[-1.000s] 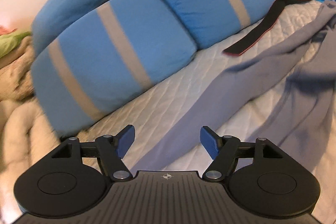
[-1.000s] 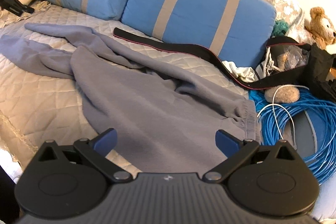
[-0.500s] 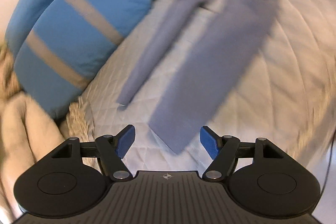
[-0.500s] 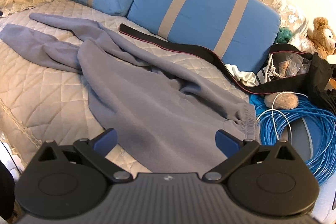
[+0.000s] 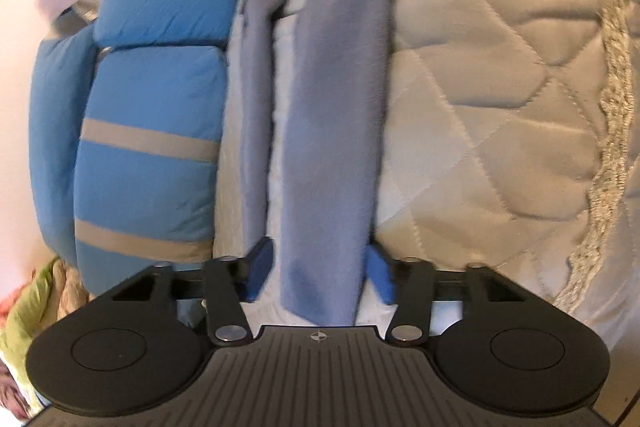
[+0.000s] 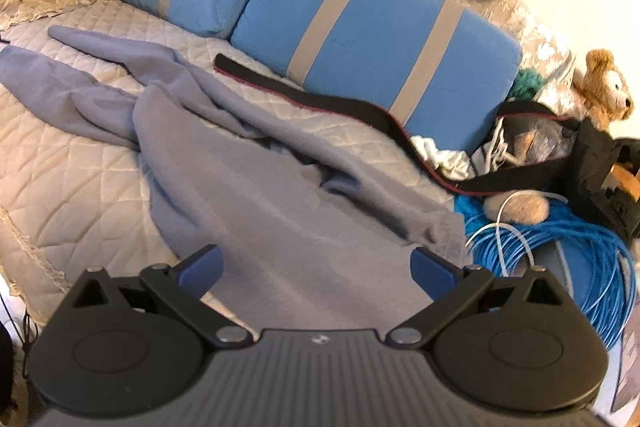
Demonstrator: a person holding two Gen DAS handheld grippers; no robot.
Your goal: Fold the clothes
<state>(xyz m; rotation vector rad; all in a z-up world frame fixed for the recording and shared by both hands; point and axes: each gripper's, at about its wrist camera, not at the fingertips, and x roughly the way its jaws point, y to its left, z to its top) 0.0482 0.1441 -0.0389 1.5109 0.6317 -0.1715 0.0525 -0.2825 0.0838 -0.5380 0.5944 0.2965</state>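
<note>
While the left gripper (image 5: 319, 273) has been closing around the grey trouser leg (image 5: 332, 147) without pinching it yet, centre the hem; right gripper (image 6: 316, 269) stays wide open, empty.

Bright, even light; fisheye-warped edges; slight motion blur.

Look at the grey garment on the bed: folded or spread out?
Spread out, unfolded. The grey garment lies rumpled across the quilt, its two long ends trailing apart, one between the left gripper's closing jaws.
</note>
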